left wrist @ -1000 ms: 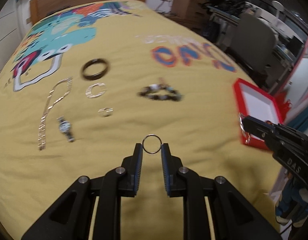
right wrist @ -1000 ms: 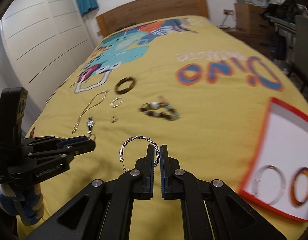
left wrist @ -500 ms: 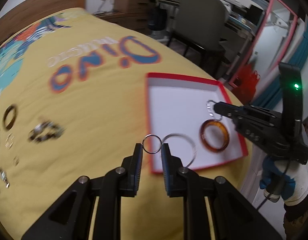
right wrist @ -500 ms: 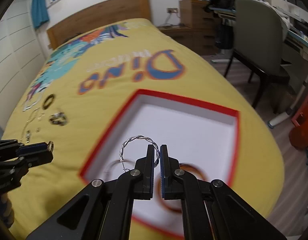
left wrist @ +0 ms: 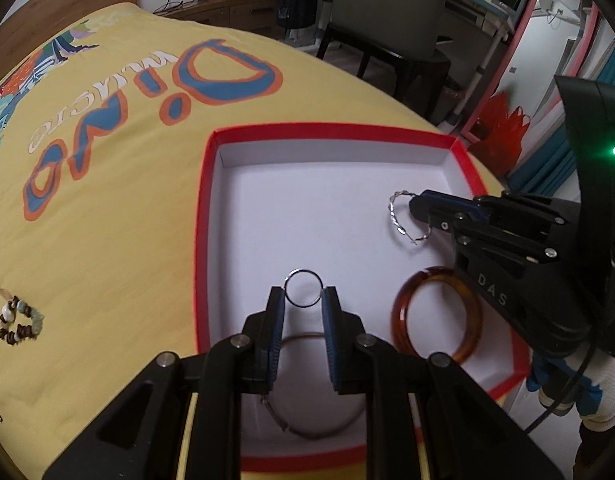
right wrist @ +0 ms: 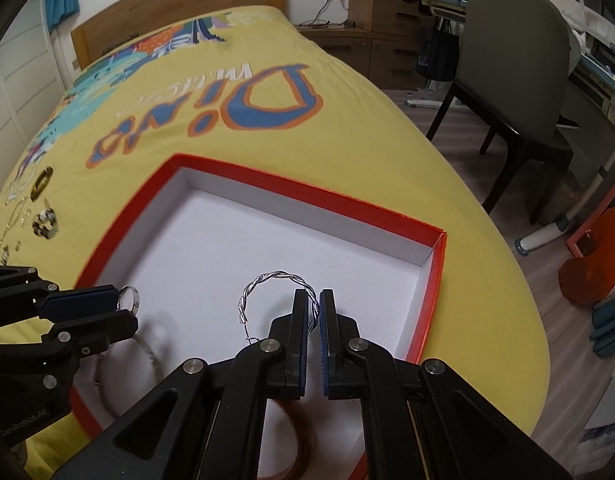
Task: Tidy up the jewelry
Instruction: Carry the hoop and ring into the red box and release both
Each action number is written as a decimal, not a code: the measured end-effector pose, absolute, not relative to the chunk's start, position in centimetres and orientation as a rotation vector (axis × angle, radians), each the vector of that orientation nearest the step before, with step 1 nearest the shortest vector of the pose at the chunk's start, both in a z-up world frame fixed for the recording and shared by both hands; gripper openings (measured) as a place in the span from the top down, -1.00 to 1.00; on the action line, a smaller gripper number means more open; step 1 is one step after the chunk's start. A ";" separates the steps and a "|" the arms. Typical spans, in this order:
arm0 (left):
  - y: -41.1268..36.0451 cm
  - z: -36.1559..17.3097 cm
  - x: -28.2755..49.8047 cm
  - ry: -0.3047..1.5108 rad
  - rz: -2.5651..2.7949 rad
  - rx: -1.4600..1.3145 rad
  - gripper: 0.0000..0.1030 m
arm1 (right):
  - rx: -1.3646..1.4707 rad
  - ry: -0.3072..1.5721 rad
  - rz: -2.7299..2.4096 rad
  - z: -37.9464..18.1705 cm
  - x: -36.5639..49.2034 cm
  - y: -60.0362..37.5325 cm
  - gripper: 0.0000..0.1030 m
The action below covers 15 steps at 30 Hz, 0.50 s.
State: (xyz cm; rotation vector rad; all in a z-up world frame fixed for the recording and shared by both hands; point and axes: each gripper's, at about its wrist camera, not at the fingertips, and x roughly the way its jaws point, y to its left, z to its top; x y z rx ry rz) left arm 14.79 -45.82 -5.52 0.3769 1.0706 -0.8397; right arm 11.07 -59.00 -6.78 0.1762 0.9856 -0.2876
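My left gripper (left wrist: 303,296), angled steeply down, pinches a plain silver ring (left wrist: 303,288) over the red-rimmed box (left wrist: 203,216). My right gripper (right wrist: 315,300), tilted likewise, is clamped on a twisted silver hoop (right wrist: 267,280) above the same white interior, beside an amber bangle (left wrist: 435,316) and thin bangle (left wrist: 323,432).

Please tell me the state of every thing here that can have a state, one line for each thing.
Left gripper: shut on the plain ring, above the box.
Right gripper: shut on the twisted hoop, above the box.
Box: open, no lid on it.
Amber bangle: lying flat in the box.
Silver bangle: lying flat in the box.
Bead bracelet: lying on the bedspread.
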 end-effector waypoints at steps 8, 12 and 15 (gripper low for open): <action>-45.5 -7.0 15.1 1.100 -0.812 0.380 0.64 | 0.092 1.008 -0.297 -8.1 11.5 -58.9 0.89; -45.4 -6.8 15.0 1.097 -0.813 0.383 0.64 | 0.084 1.004 -0.297 -8.1 11.4 -59.0 0.89; -45.3 -6.5 15.0 1.098 -0.823 0.372 0.63 | 0.078 1.002 -0.293 -8.0 11.3 -58.9 0.86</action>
